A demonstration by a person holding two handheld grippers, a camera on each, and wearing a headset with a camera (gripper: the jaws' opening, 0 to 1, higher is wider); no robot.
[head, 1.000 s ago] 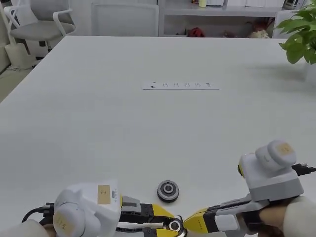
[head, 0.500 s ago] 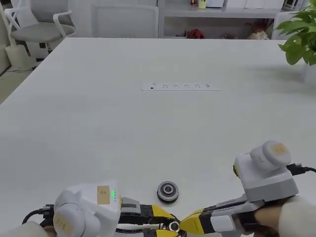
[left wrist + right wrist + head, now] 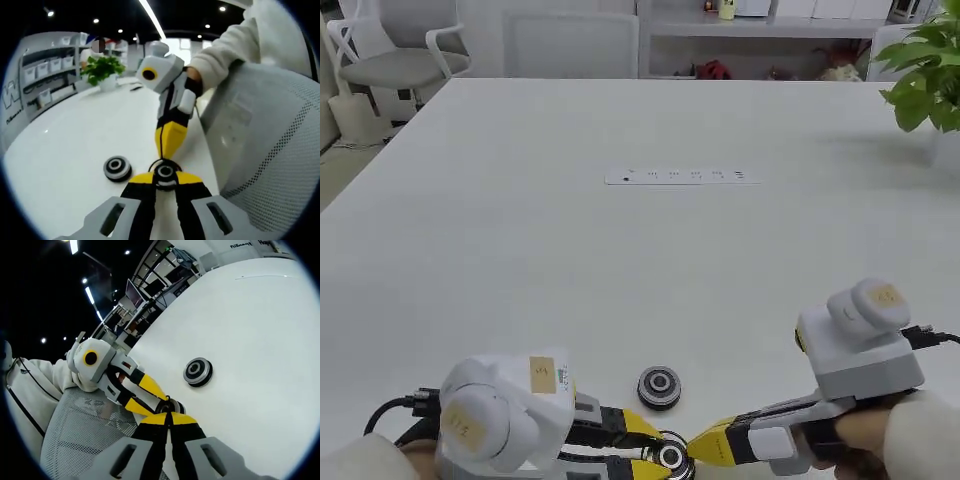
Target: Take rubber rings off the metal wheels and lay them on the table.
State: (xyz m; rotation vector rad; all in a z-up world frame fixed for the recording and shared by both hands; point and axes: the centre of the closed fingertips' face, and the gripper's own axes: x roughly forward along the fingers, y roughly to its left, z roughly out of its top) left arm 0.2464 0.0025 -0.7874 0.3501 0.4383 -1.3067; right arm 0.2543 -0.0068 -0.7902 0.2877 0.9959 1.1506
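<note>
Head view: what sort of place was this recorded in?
Most likely an office or meeting room: a large white table with a power strip on it, an office chair by its far left corner, and wall shelves and a potted plant beyond.

Held wheel (image 3: 670, 457): lower rim cut by the head view's bottom edge, sides covered by jaw tips.
Ring (image 3: 165, 163): whether the right gripper (image 3: 169, 416) pinches it — cannot tell.
Strip (image 3: 682, 177): markings too small to read.
Plant (image 3: 923, 70): cut off at the right edge.
Shelf (image 3: 760, 25): items blurred — unidentifiable.
</note>
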